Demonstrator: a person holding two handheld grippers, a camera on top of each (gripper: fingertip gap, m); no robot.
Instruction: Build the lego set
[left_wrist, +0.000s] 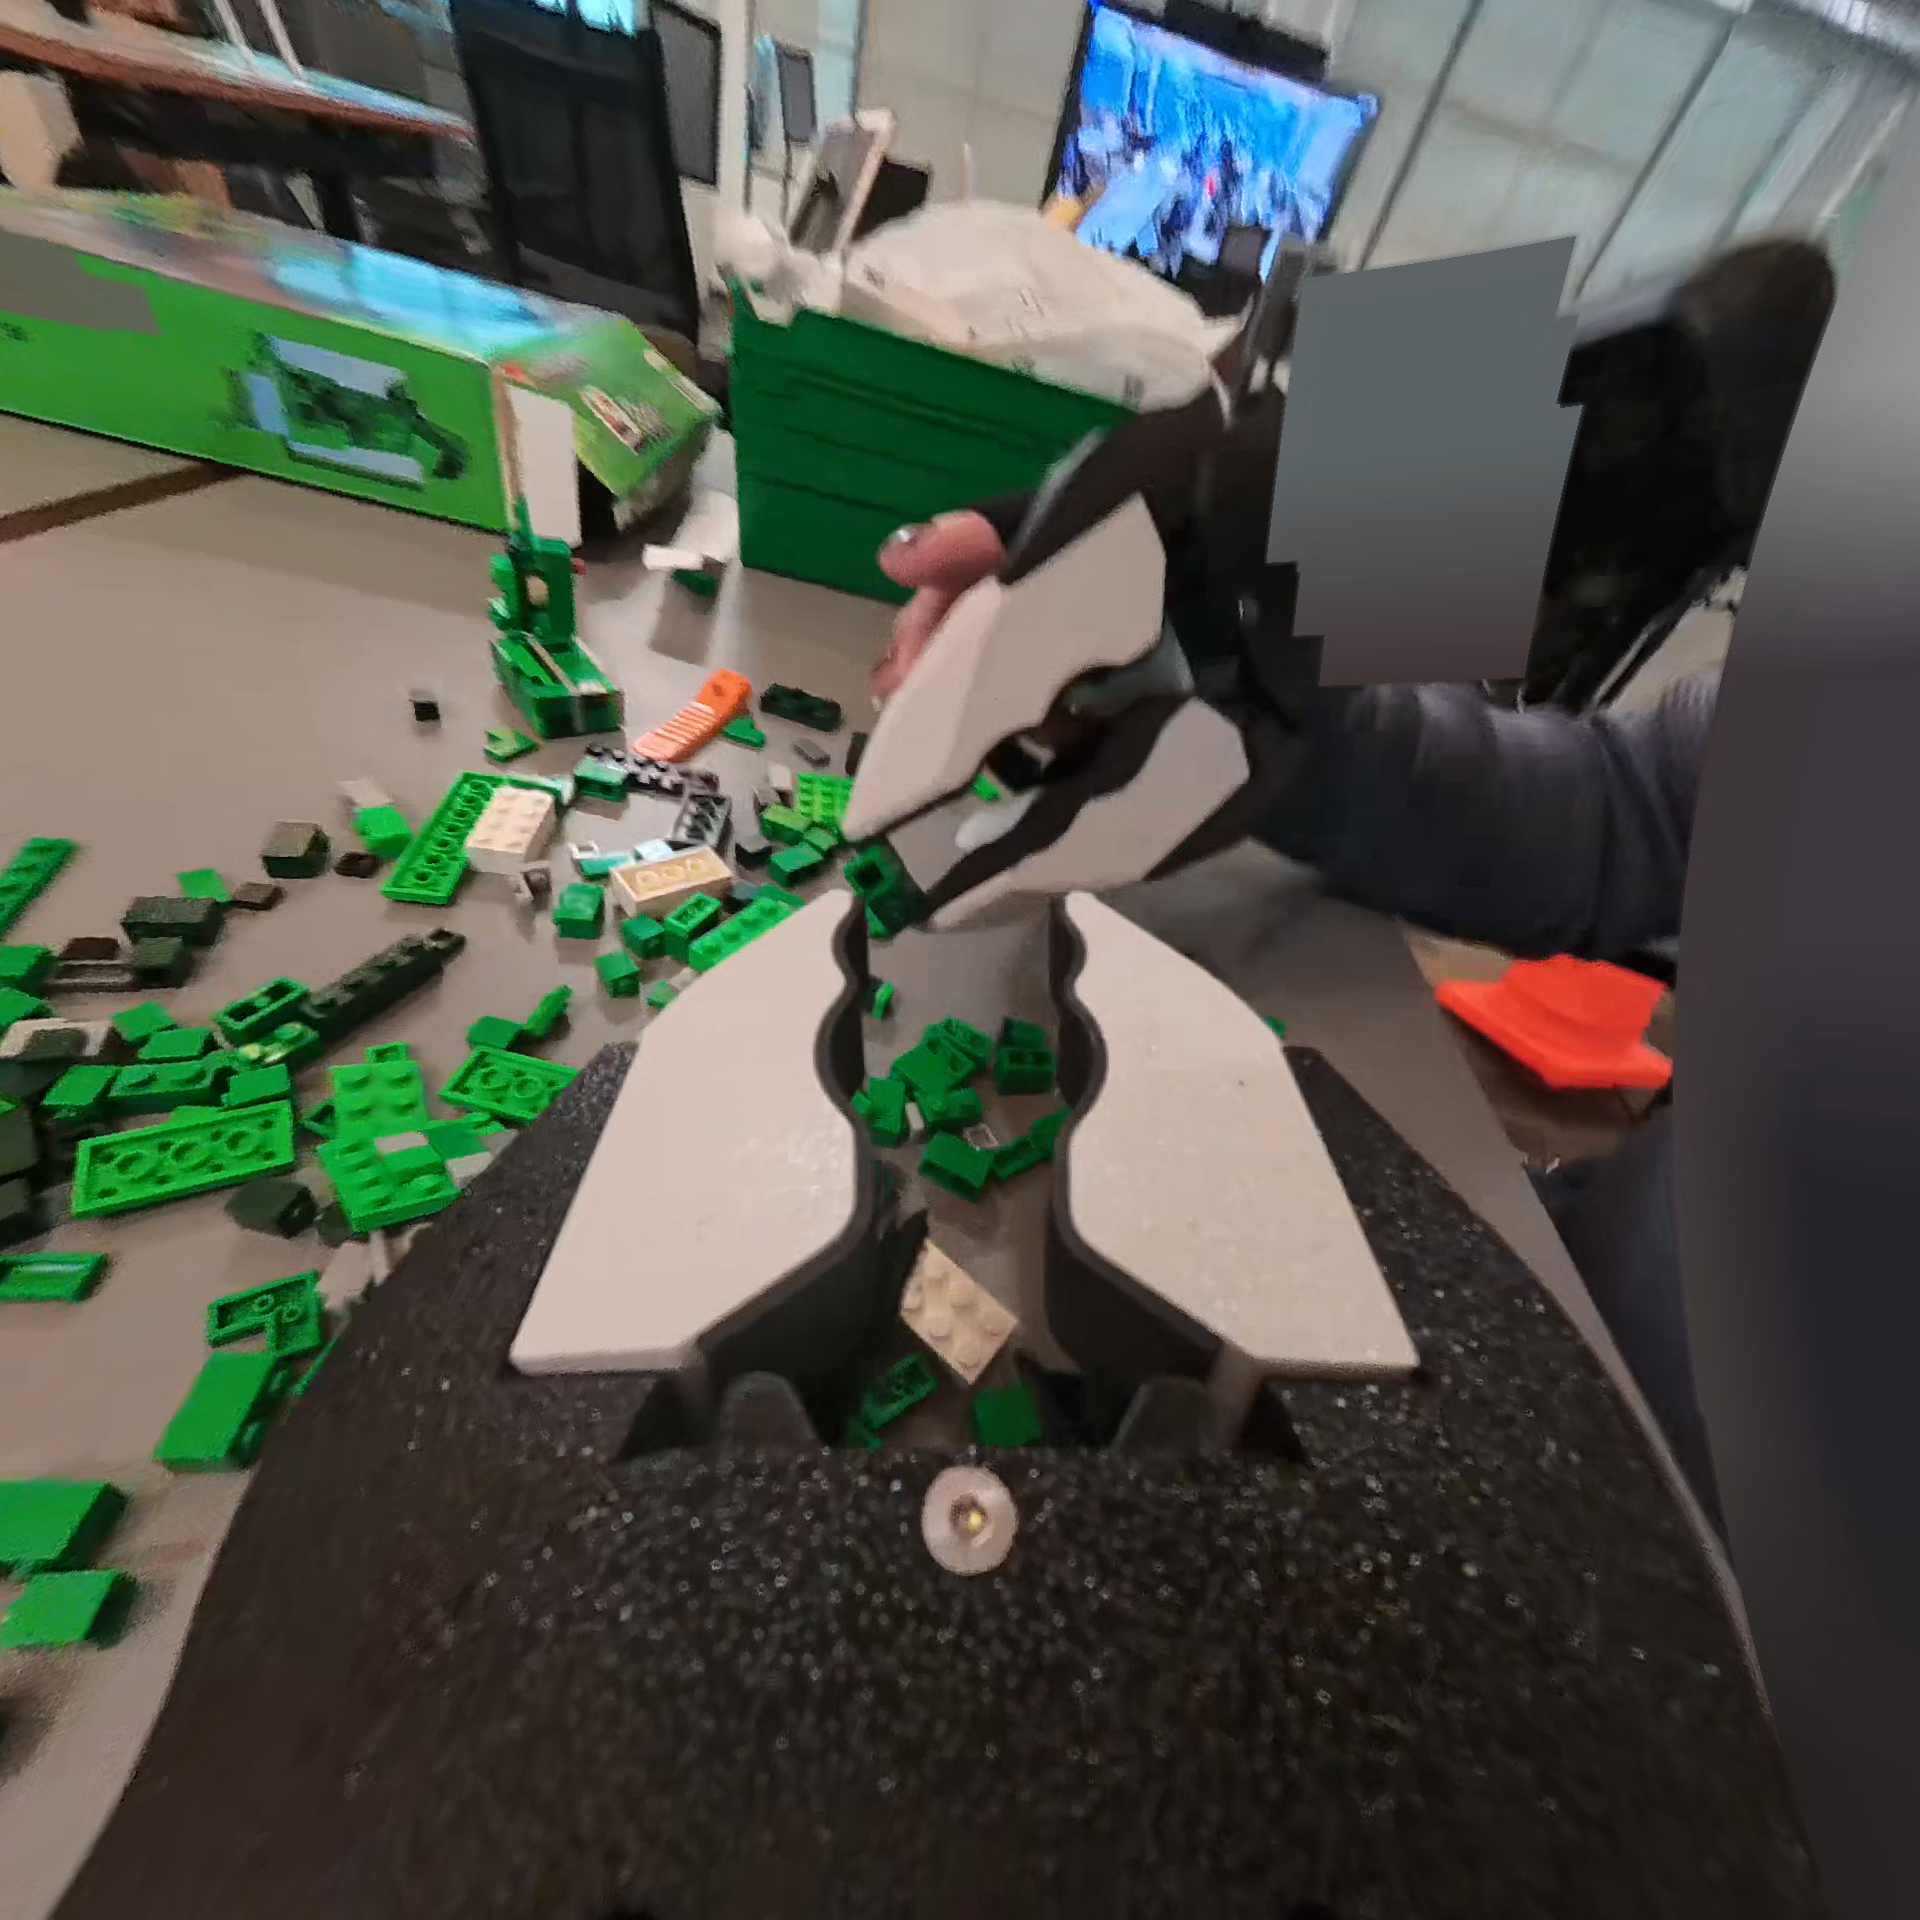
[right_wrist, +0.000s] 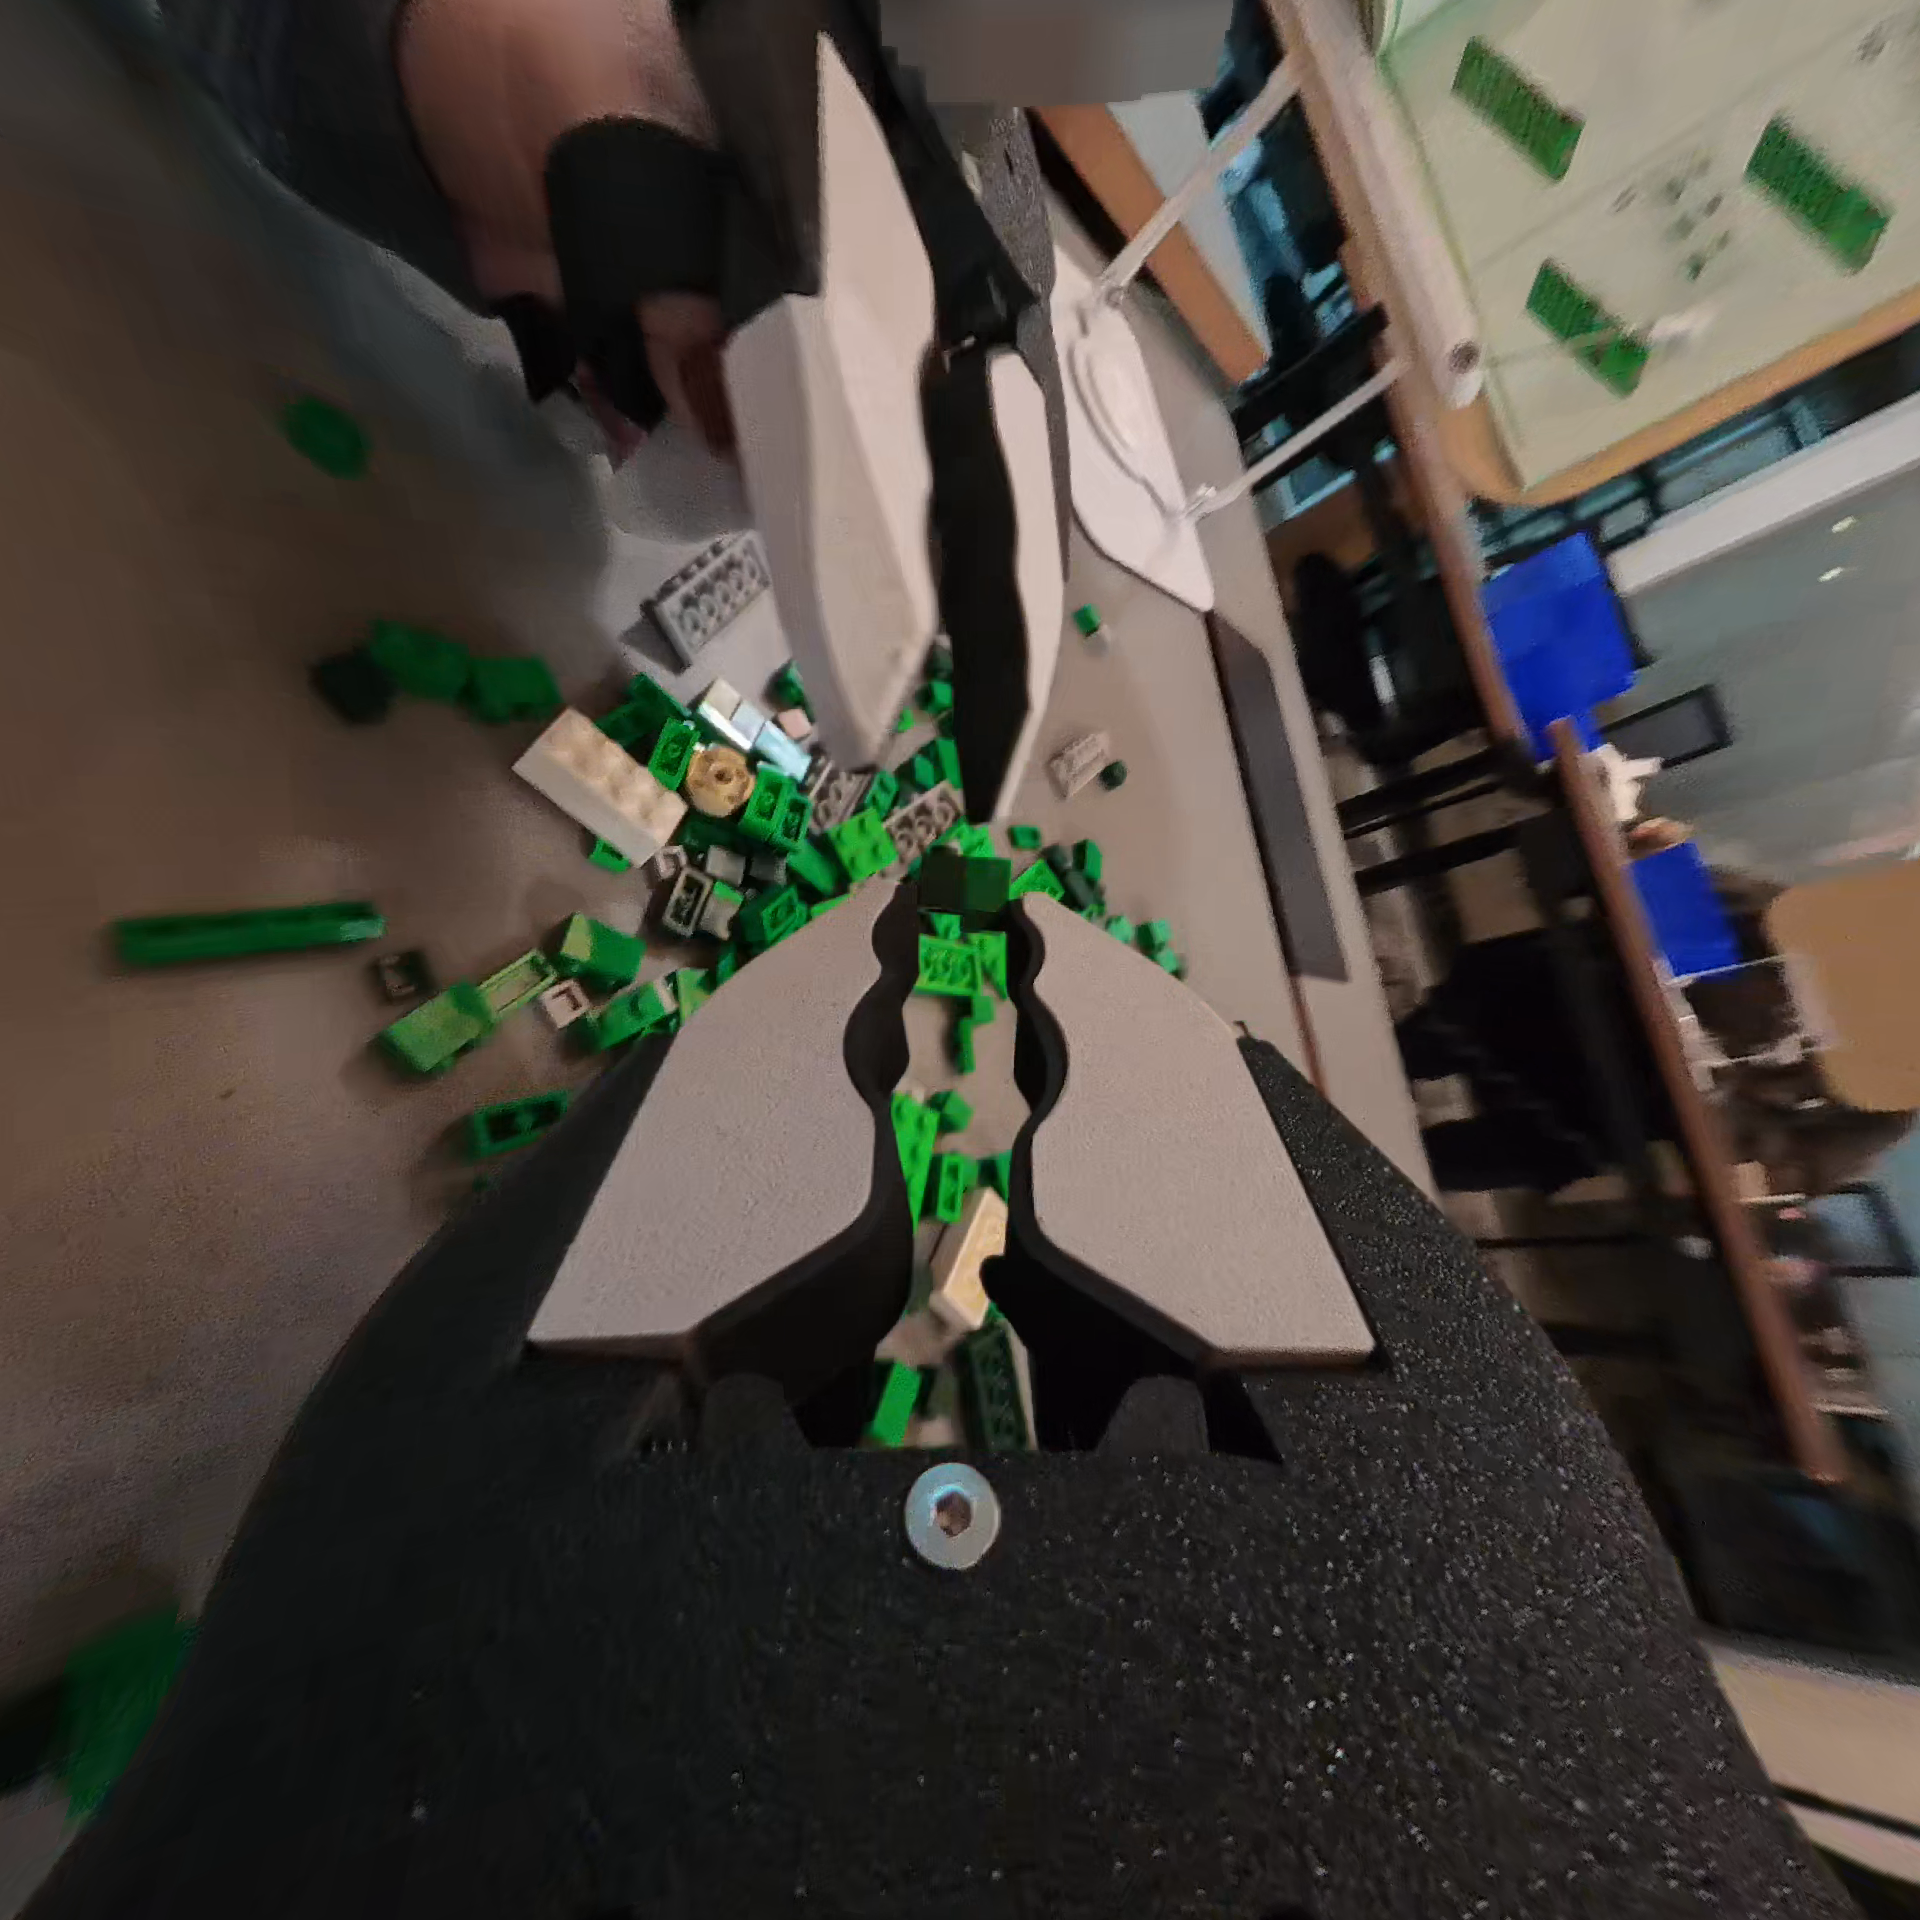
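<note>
My right gripper (right_wrist: 964, 909) is shut on a small dark green brick (right_wrist: 966, 881), pinched at its fingertips above the pile of loose bricks. In the left wrist view the right gripper comes in from the upper right and holds the green brick (left_wrist: 881, 881) just beside my left gripper's left fingertip (left_wrist: 831, 935). My left gripper (left_wrist: 958, 920) is open with nothing between its pads. The brick is close to one pad and clearly apart from the other. The left gripper also shows in the right wrist view (right_wrist: 930, 779), pointing down at the brick from above.
Loose green, white and grey bricks (left_wrist: 208, 1143) cover the grey table. A partly built green model (left_wrist: 540, 644), an orange brick separator (left_wrist: 691, 717), the green set box (left_wrist: 312, 395) and a green bin (left_wrist: 883, 447) stand farther back. An orange-red part (left_wrist: 1558, 1023) lies at the right. Both grippers' tips are close together, under 4 cm apart. Left tips and right tips are each some 25 cm from the partly built green model (left_wrist: 540, 644).
</note>
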